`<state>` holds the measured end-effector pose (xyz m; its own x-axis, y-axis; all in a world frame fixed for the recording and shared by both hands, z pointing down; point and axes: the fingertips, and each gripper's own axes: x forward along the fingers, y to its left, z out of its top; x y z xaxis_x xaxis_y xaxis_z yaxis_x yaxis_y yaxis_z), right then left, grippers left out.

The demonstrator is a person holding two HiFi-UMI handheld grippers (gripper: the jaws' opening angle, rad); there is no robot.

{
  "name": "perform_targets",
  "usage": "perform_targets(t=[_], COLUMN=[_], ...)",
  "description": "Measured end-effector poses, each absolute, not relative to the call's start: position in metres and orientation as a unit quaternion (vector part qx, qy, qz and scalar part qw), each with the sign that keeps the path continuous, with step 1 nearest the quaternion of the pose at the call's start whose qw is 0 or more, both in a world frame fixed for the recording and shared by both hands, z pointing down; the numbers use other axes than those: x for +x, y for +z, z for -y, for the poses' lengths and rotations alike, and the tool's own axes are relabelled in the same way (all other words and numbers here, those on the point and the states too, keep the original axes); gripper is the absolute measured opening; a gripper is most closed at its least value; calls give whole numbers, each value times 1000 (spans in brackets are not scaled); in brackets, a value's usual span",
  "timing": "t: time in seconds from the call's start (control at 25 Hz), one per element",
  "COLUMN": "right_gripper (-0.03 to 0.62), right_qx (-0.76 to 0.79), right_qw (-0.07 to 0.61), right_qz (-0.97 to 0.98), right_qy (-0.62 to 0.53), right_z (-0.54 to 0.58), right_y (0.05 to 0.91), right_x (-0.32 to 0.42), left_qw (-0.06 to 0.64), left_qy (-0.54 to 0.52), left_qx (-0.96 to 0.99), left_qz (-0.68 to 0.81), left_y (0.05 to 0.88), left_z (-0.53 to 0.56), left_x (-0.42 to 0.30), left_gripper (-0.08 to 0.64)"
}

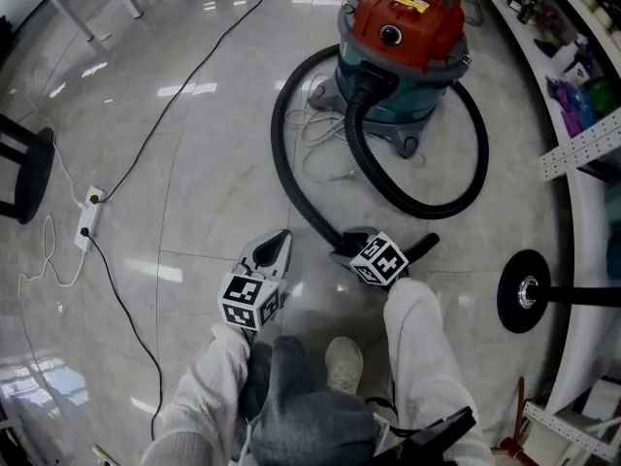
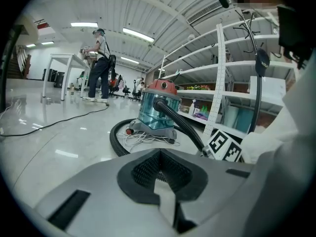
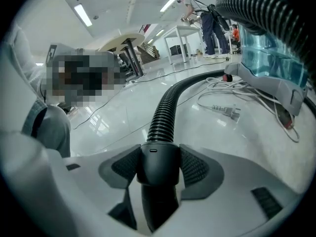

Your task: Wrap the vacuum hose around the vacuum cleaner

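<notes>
We see the vacuum cleaner [image 1: 403,47], red lid over a teal drum, standing on the glossy floor [image 1: 194,163] in the upper middle of the head view. Its black vacuum hose [image 1: 291,178] leaves the front of the drum, sweeps down the left side of the frame and runs into our right claw [image 1: 351,246] at lower centre. A second bend of hose curves round the right side of the machine and lies flat on the floor, so the hose is not wound on the body.

In the right gripper view our right claw [image 3: 158,164] is clamped on the hose's smooth rigid cuff [image 3: 158,157], one ribbed pad pressed on each side, with the corrugated hose [image 3: 165,110] running off toward the cleaner [image 3: 271,58].

Our left claw [image 1: 277,241] hangs just to the left of the right one, apart from the hose. In the left gripper view its jaws [image 2: 159,164] meet at the tips with nothing between them, and the cleaner [image 2: 158,107] shows beyond.

A loose white power cord [image 1: 325,129] lies tangled beside the drum, its plug [image 3: 227,111] on the floor. A thin black cable [image 1: 175,105] crosses the upper left to a power strip [image 1: 90,212].
</notes>
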<state>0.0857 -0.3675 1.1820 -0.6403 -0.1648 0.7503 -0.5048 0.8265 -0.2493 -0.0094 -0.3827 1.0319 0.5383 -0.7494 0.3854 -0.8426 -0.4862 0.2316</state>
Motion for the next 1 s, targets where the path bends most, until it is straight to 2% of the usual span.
perform_targets(t=[0.52,1.0], right_gripper=[239,255], right_qx=[204,224], right_qw=[441,459], right_qz=[855,844], right_qy=[183,165], right_z=[369,374], right_y=[1214,1222], right_x=[87,96], left_qw=[204,208], left_qy=[119,121], left_qx=[844,843], left_qz=[481,481], left_y=[1044,1048], left_z=[379,377], left_x=[-23,-22], left_gripper=[2,2])
